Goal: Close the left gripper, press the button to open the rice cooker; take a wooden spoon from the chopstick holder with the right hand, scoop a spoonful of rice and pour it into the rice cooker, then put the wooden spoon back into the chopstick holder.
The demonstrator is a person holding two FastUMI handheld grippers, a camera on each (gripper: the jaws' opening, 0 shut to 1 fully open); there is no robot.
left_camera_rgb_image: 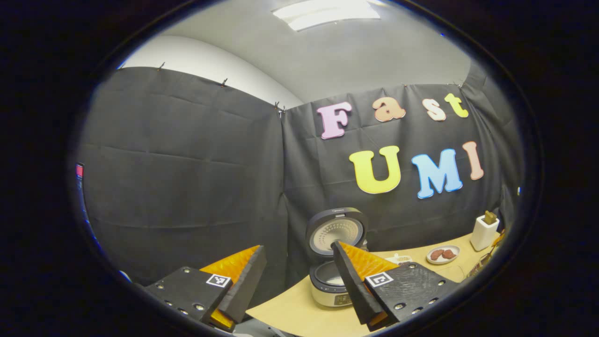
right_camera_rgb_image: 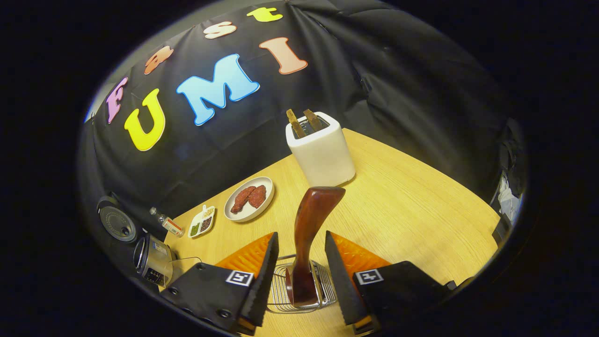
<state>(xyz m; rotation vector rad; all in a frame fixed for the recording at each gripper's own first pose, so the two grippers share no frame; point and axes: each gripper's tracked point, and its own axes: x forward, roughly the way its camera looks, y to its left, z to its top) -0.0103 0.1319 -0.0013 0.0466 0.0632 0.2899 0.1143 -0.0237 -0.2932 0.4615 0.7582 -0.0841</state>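
— Right fingers [right_camera_rgb_image: 299,276] are hanging spread apart on either side of the wooden spoon [right_camera_rgb_image: 309,234], with a gap on each side, so I am gripping nothing with them.

— Where is the spoon sitting?

— It is standing upright in the chopstick holder [right_camera_rgb_image: 281,290], a wire basket on the wooden surface [right_camera_rgb_image: 412,206], handle rising between my fingers. Beyond it a white toaster [right_camera_rgb_image: 323,150] is holding two slices, and a plate [right_camera_rgb_image: 234,215] of reddish pieces is lying to its left, next to a small divided dish [right_camera_rgb_image: 202,221].

— And your left side?

— My left fingers [left_camera_rgb_image: 299,276] are spread wide too, released, hovering off the surface's [left_camera_rgb_image: 299,311] edge. Past them the rice cooker [left_camera_rgb_image: 333,262] is standing with its lid tilted up, open. Farther along I am seeing the plate [left_camera_rgb_image: 442,255] and the toaster [left_camera_rgb_image: 484,231].
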